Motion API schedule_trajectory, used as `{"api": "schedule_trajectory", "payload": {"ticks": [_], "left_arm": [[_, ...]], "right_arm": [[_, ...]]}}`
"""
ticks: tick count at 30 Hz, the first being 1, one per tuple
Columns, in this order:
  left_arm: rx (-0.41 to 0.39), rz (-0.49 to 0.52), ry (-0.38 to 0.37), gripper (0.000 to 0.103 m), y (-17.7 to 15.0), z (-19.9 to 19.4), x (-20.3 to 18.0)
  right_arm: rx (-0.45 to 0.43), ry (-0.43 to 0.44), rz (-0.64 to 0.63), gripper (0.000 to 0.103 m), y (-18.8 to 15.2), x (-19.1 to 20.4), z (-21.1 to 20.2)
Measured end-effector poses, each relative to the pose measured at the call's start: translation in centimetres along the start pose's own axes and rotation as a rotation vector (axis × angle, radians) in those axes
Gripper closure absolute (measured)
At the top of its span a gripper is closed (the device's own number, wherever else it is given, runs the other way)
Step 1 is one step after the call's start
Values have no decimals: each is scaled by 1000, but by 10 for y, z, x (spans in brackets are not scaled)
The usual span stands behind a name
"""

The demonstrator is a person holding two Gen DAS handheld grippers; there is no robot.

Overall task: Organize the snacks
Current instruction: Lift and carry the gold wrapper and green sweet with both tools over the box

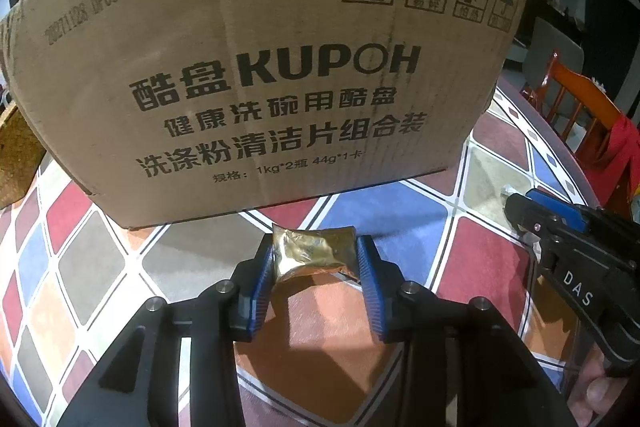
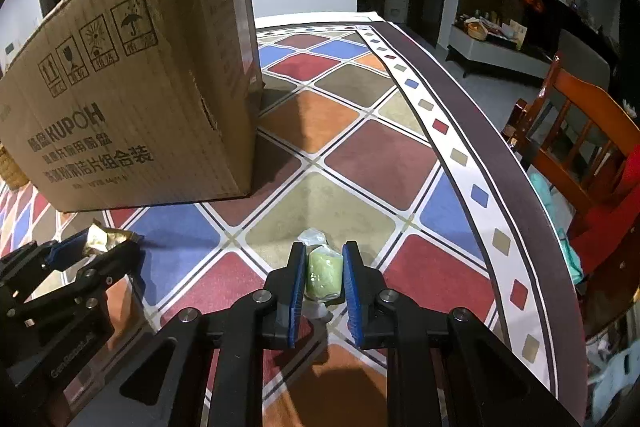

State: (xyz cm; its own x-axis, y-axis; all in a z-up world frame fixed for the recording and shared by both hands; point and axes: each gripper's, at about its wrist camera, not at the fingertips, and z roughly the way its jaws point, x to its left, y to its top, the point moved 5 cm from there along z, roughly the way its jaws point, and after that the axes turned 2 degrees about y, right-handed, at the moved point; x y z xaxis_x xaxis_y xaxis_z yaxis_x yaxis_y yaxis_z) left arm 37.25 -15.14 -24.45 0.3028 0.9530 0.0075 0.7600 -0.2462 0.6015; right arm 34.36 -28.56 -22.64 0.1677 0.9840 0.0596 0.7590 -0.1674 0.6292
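Observation:
A gold foil snack packet (image 1: 310, 253) lies on the patterned tablecloth (image 1: 400, 223) just in front of a big cardboard box (image 1: 260, 67). My left gripper (image 1: 316, 247) is shut on it, a blue pad pressing each end. In the right wrist view, a pale green snack in clear wrap (image 2: 324, 273) sits between the blue pads of my right gripper (image 2: 323, 251), which is shut on it. The left gripper (image 2: 96, 243) with the gold packet (image 2: 106, 237) shows at lower left there. The right gripper (image 1: 520, 211) shows at the right edge of the left wrist view.
The tall cardboard box (image 2: 132, 99) stands on the table to the left and behind both grippers. A woven basket (image 1: 16, 155) sits left of it. A wooden chair (image 2: 580, 131) with red fabric stands past the table's curved right edge (image 2: 500, 155).

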Motion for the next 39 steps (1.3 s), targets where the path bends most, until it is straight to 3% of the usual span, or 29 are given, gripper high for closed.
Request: {"api": "schedule_trajectory", "payload": {"ticks": [13,39], "left_arm": [[-38,-6,7,63,4,-31,11],[-167,-62,25,63,17,-110,37]], "right_arm": [[-35,9,0,83,8,4,-18],[-175,35,-39,83,36,34,-90]]}}
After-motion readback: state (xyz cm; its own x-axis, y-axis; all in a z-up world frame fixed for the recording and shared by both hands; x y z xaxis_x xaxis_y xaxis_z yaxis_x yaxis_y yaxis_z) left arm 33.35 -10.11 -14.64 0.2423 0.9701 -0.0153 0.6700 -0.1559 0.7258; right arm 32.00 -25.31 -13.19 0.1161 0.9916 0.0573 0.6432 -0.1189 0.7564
